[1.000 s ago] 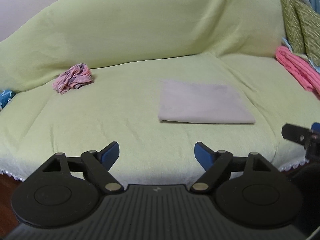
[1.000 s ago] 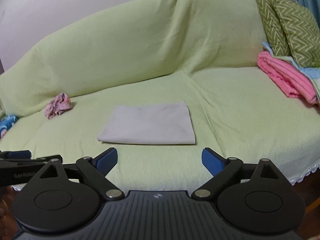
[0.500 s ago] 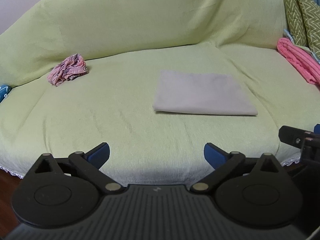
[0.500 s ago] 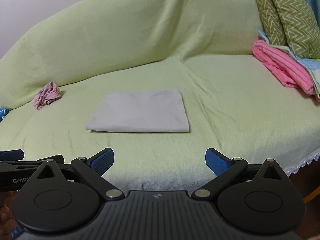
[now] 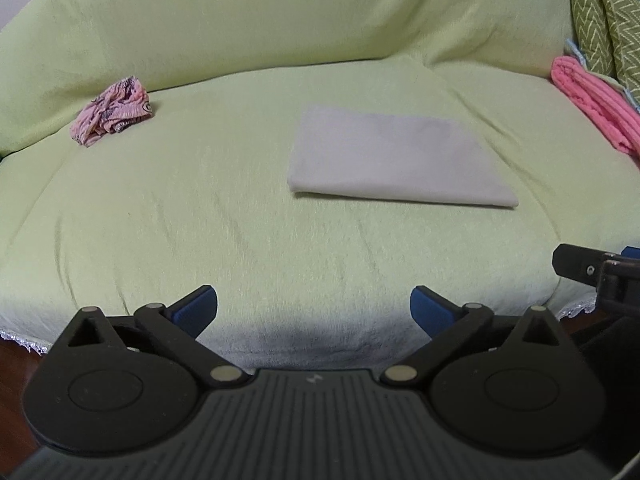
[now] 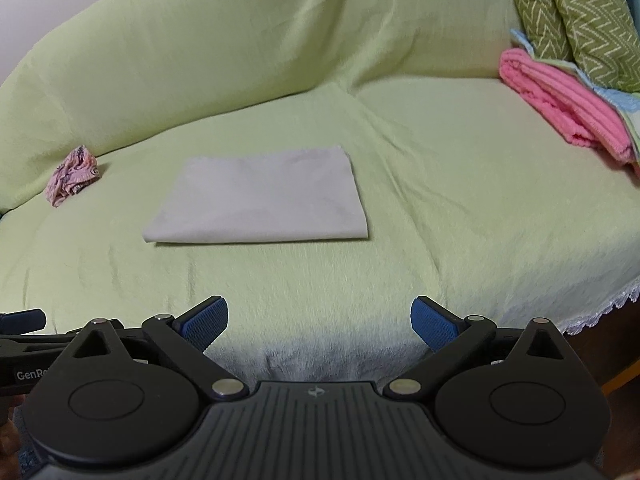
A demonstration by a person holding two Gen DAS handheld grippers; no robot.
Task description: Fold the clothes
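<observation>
A grey cloth (image 5: 396,160) lies folded into a flat rectangle in the middle of the sofa seat; it also shows in the right wrist view (image 6: 260,198). A crumpled pink patterned garment (image 5: 112,110) lies at the far left by the backrest, also in the right wrist view (image 6: 72,180). My left gripper (image 5: 314,306) is open and empty, above the seat's front edge, short of the grey cloth. My right gripper (image 6: 320,320) is open and empty, also near the front edge.
A light-green cover drapes the sofa (image 6: 460,208). A folded pink towel (image 6: 560,108) and green zigzag cushions (image 6: 580,12) sit at the right end. A white lace trim (image 6: 600,312) marks the seat's front edge. The other gripper shows at each view's side.
Both grippers have moved closer to the sofa and tilted down toward the seat; their jaws have opened somewhat wider. The cloths have not moved.
</observation>
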